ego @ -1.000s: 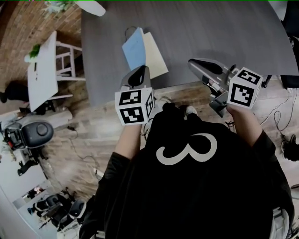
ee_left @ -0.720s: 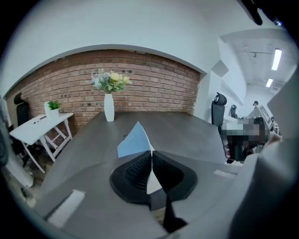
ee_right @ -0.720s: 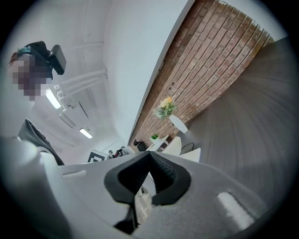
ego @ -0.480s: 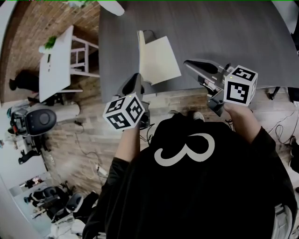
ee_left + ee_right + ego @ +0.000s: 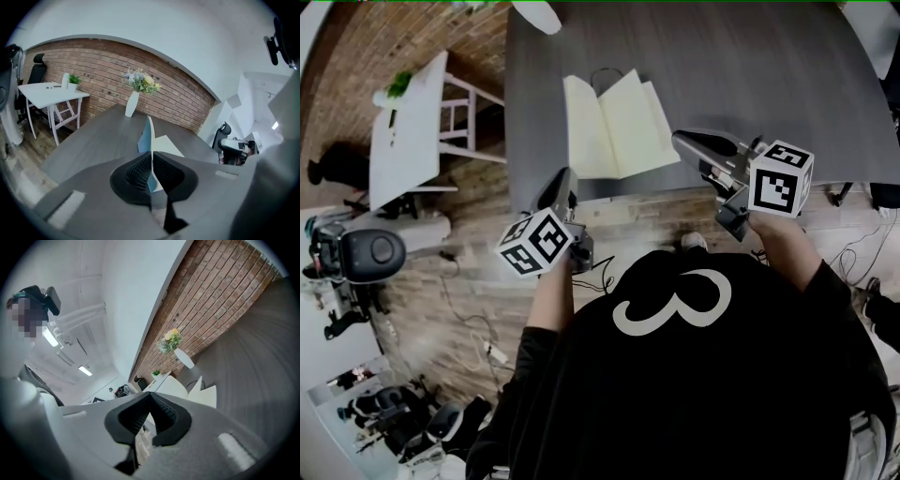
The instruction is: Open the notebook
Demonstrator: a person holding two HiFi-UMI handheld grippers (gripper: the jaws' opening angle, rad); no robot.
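The notebook (image 5: pixel 623 127) lies on the grey table (image 5: pixel 750 66) near its front edge, with cream pages spread to the right. Its blue cover (image 5: pixel 146 136) stands raised on the left, cream inner side (image 5: pixel 579 131) showing in the head view. My left gripper (image 5: pixel 561 180) sits at the cover's near left corner. In the left gripper view its jaws (image 5: pixel 151 159) are shut on the cover's lower edge. My right gripper (image 5: pixel 682 141) hovers just right of the pages, off the notebook. In the right gripper view (image 5: pixel 150 395) its tips meet with nothing between them, and the pages (image 5: pixel 208 393) lie beyond.
A white vase with flowers (image 5: pixel 132 101) stands at the table's far end, also in the right gripper view (image 5: pixel 182 357). A white side table (image 5: pixel 403 136) with a small plant is to the left. Cables lie on the wooden floor (image 5: pixel 478 281). A brick wall (image 5: pixel 108 70) backs the room.
The cover has swung over to the left, from near flat, through upright, to wide open. My left gripper moved left with it and rolled. My right gripper shifted slightly.
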